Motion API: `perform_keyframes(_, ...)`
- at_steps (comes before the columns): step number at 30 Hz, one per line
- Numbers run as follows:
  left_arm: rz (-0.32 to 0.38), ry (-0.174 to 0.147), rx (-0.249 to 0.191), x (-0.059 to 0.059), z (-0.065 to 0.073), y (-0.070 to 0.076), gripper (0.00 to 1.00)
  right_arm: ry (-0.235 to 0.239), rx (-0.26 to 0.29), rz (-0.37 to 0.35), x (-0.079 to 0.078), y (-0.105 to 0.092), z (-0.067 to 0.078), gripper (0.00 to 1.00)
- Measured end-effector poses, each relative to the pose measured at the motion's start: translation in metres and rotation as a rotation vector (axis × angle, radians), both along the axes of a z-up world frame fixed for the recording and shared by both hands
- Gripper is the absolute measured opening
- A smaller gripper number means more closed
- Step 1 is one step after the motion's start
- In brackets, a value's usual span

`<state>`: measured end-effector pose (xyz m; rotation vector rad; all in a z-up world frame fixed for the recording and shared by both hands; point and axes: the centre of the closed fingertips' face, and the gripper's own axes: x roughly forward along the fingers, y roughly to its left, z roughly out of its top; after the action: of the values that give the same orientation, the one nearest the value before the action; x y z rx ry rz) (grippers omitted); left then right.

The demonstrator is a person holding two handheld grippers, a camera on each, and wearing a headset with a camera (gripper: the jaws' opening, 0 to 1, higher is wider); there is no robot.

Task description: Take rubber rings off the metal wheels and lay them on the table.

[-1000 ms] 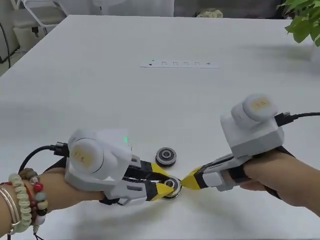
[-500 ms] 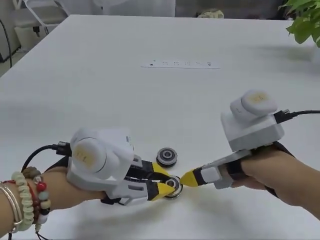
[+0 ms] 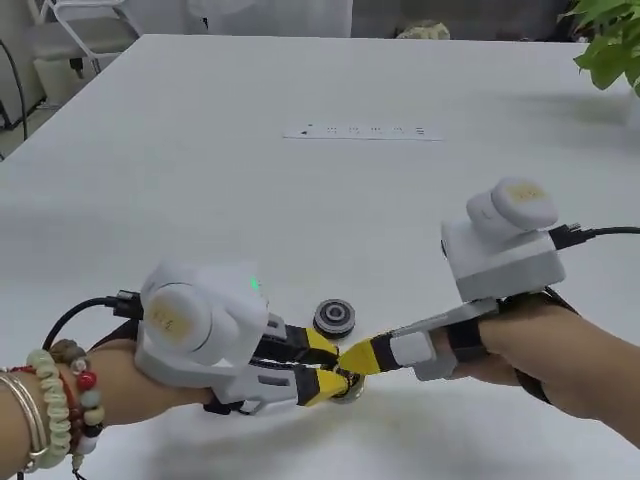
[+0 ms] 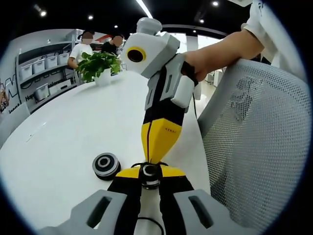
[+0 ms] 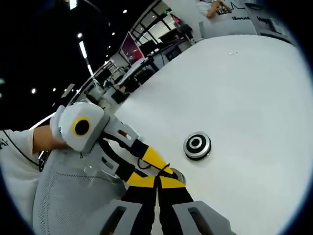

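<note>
Head view: my left gripper clamps one wheel; my right gripper, jaws pressed together, pinches its rubber ring. Next: peel outward.

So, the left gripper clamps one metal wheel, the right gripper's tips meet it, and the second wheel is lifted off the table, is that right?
Not quite. The head view shows the second wheel lying on the table, apart from both grippers. The left gripper does clamp the metal wheel, with the tips of the right gripper at it.
</note>
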<state>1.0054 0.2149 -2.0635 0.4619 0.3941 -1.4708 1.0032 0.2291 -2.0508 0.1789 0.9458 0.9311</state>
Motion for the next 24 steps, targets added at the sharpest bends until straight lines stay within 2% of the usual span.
perform_keyframes(1,0.001,0.001,-0.001,0.000,0.000,0.000,0.08,0.022,0.029,-0.012,-0.002,0.003,0.001,0.00)
perform_keyframes(2,0.001,0.001,-0.001,0.000,0.000,0.000,0.08,0.037,0.033,-0.019,-0.002,0.001,-0.001,0.00)
perform_keyframes(5,0.004,0.000,-0.001,0.000,0.000,0.000,0.08,0.030,0.000,-0.021,-0.002,-0.005,-0.005,0.00)
perform_keyframes(7,0.006,0.003,-0.002,0.000,0.000,0.000,0.08,0.038,0.003,-0.033,-0.002,-0.006,-0.006,0.00)
perform_keyframes(10,0.007,0.004,-0.003,0.000,0.000,0.000,0.08,0.034,-0.028,-0.035,-0.001,-0.009,-0.010,0.00)
perform_keyframes(13,0.008,0.004,-0.002,0.000,0.000,-0.001,0.08,0.044,-0.035,-0.035,-0.002,-0.010,-0.014,0.00)
perform_keyframes(15,-0.007,-0.008,0.009,0.000,0.001,-0.001,0.08,0.046,-0.038,-0.039,-0.001,-0.012,-0.016,0.00)
perform_keyframes(17,-0.028,-0.035,0.043,0.001,0.001,0.000,0.09,0.046,-0.033,-0.048,0.000,-0.013,-0.015,0.00)
perform_keyframes(18,-0.037,-0.046,0.042,0.000,0.003,-0.002,0.10,0.044,-0.033,-0.052,0.001,-0.013,-0.015,0.00)
perform_keyframes(20,-0.043,-0.026,0.033,-0.002,0.008,-0.003,0.14,0.042,-0.027,-0.060,0.003,-0.015,-0.014,0.00)
perform_keyframes(22,-0.051,-0.021,0.024,-0.004,0.013,-0.003,0.19,0.040,-0.022,-0.066,0.003,-0.015,-0.013,0.00)
perform_keyframes(24,-0.061,0.013,0.022,-0.008,0.017,-0.003,0.25,0.036,-0.018,-0.067,0.004,-0.016,-0.011,0.00)
